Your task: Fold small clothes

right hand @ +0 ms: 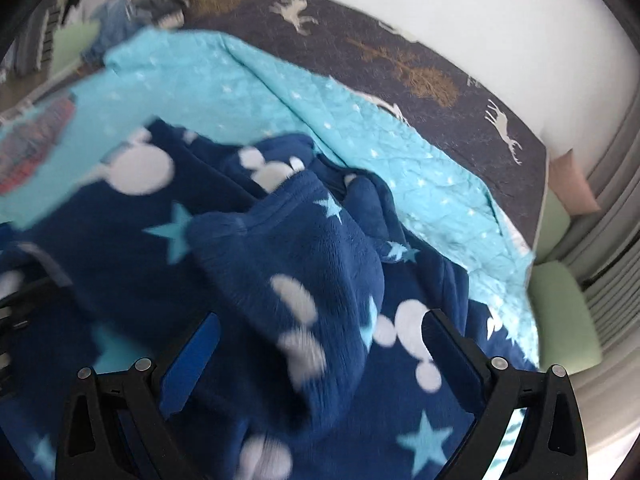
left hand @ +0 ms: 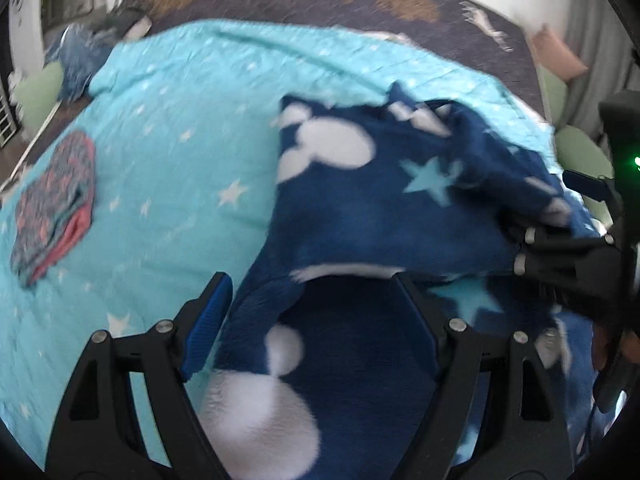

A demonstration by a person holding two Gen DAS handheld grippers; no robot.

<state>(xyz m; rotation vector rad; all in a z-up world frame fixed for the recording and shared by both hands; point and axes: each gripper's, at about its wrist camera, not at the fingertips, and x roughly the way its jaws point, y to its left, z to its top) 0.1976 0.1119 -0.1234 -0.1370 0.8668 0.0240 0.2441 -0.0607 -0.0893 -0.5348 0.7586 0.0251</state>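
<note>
1 folded pile (left hand: 54, 204) lies at the left, while the fleece (left hand: 360, 208) is still crumpled under both open, empty grippers, left (left hand: 316, 296) and right (right hand: 320, 344).

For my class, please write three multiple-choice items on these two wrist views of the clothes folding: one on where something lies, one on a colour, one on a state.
1. Where does the folded patterned pile lie on the turquoise quilt, in the left wrist view?
A. far left
B. centre
C. far right

2. What colour is the fleece garment at its base?
A. red
B. navy blue
C. green

3. How do the left gripper jaws stand?
A. clamped flat together
B. hidden from view
C. apart, fleece lying between them

Answers:
1. A, since the pile sits near the left edge of the picture.
2. B, being dark blue with white shapes and pale blue stars.
3. C, as a wide gap shows between the two fingers.
</note>
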